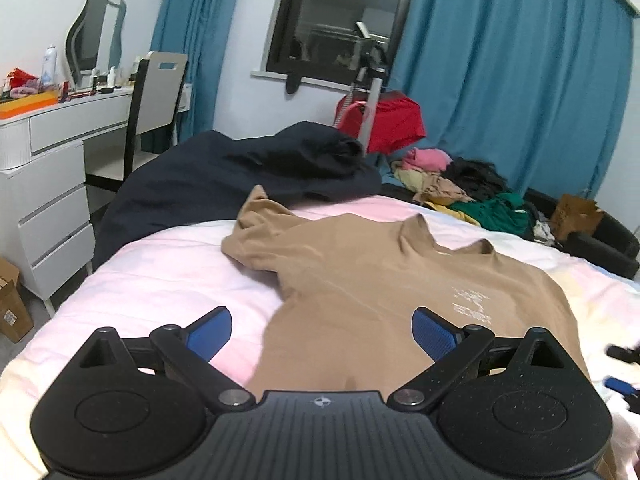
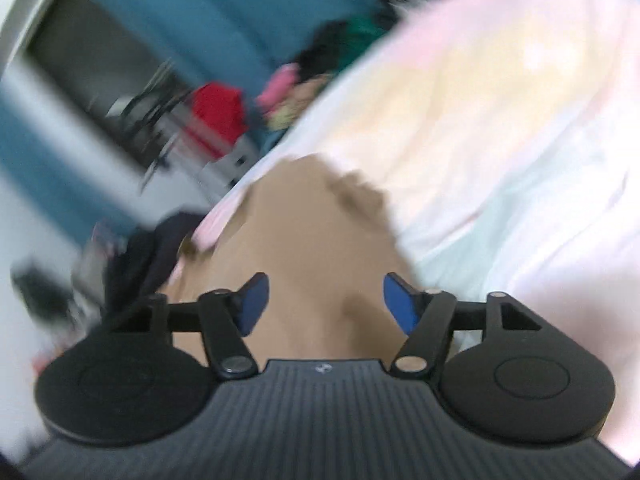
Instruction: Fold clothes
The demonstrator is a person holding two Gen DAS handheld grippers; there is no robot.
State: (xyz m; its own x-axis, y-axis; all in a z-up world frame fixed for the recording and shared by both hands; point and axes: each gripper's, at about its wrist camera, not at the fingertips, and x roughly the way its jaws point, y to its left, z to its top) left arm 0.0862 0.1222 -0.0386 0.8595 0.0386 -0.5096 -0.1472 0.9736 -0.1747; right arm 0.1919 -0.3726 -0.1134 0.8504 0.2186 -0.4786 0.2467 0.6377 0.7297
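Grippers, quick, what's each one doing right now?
Left gripper: open, empty, over the tan T-shirt.
Right gripper: open, empty, over the same shirt.

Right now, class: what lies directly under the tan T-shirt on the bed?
The tan T-shirt lies spread on the pale pink bedsheet, which shows around it. Anything between shirt and sheet is covered and cannot be seen.

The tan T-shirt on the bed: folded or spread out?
Mostly spread: the tan T-shirt lies open on the bed, collar and print showing; only its sleeve is bunched.
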